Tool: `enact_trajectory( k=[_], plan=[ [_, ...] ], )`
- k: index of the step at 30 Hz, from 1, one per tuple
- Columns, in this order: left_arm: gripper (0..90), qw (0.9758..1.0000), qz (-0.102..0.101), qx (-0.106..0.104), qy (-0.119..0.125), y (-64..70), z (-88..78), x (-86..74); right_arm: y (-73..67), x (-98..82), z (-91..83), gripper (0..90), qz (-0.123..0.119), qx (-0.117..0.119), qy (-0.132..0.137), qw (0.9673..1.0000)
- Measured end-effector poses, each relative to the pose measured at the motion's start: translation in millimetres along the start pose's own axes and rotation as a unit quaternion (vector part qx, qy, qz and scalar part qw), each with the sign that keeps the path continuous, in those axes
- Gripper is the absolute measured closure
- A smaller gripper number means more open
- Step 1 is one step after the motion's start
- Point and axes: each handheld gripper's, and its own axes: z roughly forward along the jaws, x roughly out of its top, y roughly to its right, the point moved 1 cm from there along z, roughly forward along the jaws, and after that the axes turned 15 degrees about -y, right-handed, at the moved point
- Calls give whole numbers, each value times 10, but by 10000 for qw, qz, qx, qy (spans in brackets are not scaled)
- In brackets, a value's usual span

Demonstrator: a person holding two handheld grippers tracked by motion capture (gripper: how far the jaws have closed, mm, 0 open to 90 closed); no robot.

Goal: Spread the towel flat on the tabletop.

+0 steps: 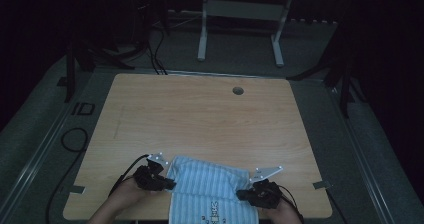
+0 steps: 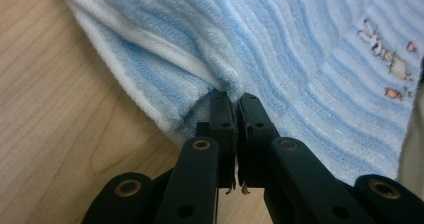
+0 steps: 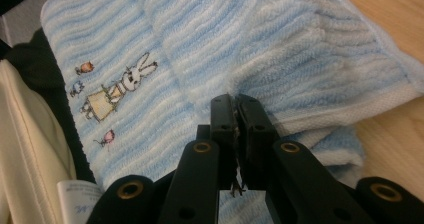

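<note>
Wooden table (image 1: 200,119), towel (image 1: 210,184) pinched between claws (image 1: 167,184).

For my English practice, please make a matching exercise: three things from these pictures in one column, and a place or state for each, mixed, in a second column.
Things:
1. towel
2. left tool
3. round hole

Places or states:
a. far side of the table
b. shut on the towel's edge
c. hangs over the near table edge

Pairs: 1-c, 2-b, 3-a

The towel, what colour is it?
The towel has light blue and white stripes, plus a little bunny picture; the right gripper view shows it best.
</note>
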Motion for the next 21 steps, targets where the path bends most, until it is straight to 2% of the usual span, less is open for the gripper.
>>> enact_trajectory(
  k=[2, 4, 5, 7, 9, 10, 11, 12, 13, 14, 15, 17, 19, 20, 21],
  plan=[
    [822, 10000, 43, -22, 0, 9, -37, 12, -3, 23, -26, 805, -29, 33, -109, 9999],
    [723, 9998, 18, -18, 179, -12, -154, 14, -6, 51, -96, 766, -31, -14, -116, 9999],
    [669, 9992, -50, -72, 379, -35, -230, 12, -5, 64, -152, 734, -75, -18, -106, 9999],
    [574, 9981, -197, -25, 591, -107, -374, 22, 15, 91, -289, 671, -50, -152, 41, 9999],
    [505, 9972, -321, -59, 674, -196, -458, 54, 77, 113, -420, 567, 65, -235, 185, 9995],
    [503, 9969, -384, -46, 680, -243, -472, 81, 120, 121, -469, 526, 153, -366, 233, 9989],
    [502, 9964, -478, -31, 696, -298, -473, 115, 173, 130, -506, 499, 273, -539, 293, 9977],
    [502, 9958, -588, -57, 697, -353, -458, 155, 238, 138, -529, 500, 429, -600, 322, 9968],
    [502, 9958, -588, -57, 697, -353, -458, 155, 238, 138, -529, 500, 429, -600, 322, 9968],
    [502, 9947, -734, 122, 711, -444, -416, 243, 390, 161, -531, 531, 676, -656, 338, 9950],
    [502, 9942, -755, 87, 763, -486, -388, 289, 437, 171, -517, 542, 749, -691, 332, 9942],
    [503, 9934, -823, 32, 796, -560, -324, 378, 534, 206, -450, 565, 861, -594, 244, 9942],
    [502, 9940, -797, -91, 740, -602, -244, 467, 585, 242, -362, 573, 911, -450, 186, 9947],
    [502, 9952, -753, 11, 625, -614, -199, 511, 601, 259, -307, 570, 923, -386, 95, 9949],
    [502, 9956, -738, 77, 574, -616, -155, 550, 608, 276, -254, 568, 909, -451, 14, 9948]
  ],
)
